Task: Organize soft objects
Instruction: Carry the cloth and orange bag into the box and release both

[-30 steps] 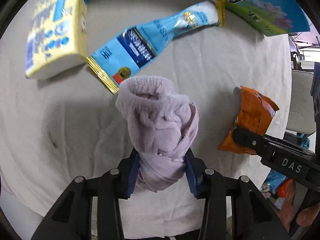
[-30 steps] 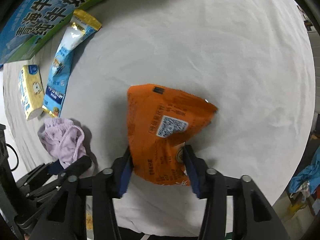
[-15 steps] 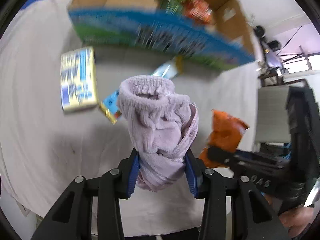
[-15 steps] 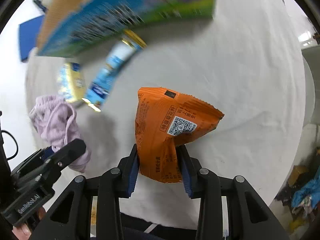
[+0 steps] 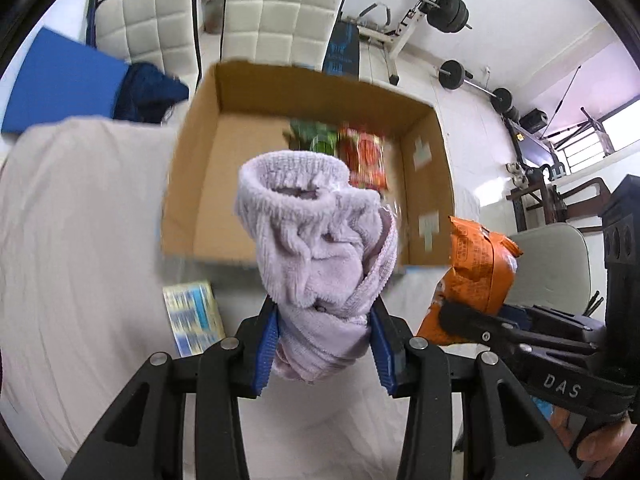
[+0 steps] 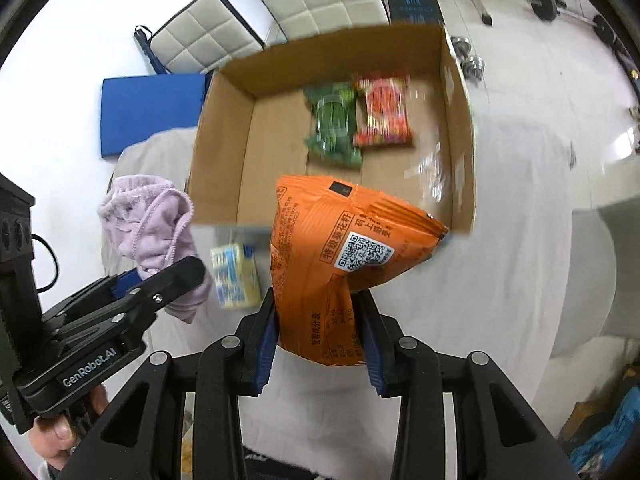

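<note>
My left gripper (image 5: 324, 344) is shut on a rolled lilac towel (image 5: 316, 248) and holds it up above the white-clothed table, in front of an open cardboard box (image 5: 208, 176). My right gripper (image 6: 320, 340) is shut on an orange snack bag (image 6: 336, 260), also lifted and facing the box (image 6: 224, 160). The towel also shows at the left of the right wrist view (image 6: 148, 220), and the orange bag at the right of the left wrist view (image 5: 476, 268). The box holds a green packet (image 6: 334, 124) and a red packet (image 6: 384, 112).
A yellow and blue tissue pack (image 6: 234, 276) lies on the table cloth (image 6: 520, 240) just in front of the box. White padded chairs (image 5: 280, 12), a blue mat (image 5: 60, 80) and gym weights stand behind the table.
Both grippers have risen and tilted up with their loads. The view went from the table top to the open box and the room behind. The blue sachet is out of sight.
</note>
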Motion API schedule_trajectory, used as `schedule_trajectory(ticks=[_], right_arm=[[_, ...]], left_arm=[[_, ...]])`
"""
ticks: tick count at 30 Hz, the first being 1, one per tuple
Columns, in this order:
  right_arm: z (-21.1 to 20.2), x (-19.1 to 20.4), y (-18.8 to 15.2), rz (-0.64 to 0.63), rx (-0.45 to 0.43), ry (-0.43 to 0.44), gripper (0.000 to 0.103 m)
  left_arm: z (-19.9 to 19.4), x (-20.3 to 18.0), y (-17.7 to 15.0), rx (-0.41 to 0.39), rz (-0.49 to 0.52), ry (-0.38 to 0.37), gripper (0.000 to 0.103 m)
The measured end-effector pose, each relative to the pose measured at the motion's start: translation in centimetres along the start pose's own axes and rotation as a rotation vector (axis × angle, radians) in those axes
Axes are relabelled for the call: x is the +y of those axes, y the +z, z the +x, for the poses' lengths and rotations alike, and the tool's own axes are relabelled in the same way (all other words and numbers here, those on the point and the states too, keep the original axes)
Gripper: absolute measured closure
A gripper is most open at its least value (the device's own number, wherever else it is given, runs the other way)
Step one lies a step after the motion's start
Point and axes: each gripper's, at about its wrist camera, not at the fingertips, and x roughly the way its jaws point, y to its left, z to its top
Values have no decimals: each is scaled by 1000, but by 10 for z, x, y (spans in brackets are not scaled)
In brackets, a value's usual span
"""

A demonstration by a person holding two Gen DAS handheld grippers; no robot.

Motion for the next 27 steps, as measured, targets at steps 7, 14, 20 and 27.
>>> schedule_trajectory(ticks=[7,14,20,27], right_arm=[[24,-2,62,-9,12,-62,64],[85,-22,101,12,84,-135,64],[138,-38,106,28,158,-167,64],[167,-46,102,9,204,-195,64]], left_arm=[[17,14,62,-10,3,40,65],[61,41,118,62,-56,38,65],[118,60,148,168,-103,42,65],[160,57,165,231,-94,61,64]])
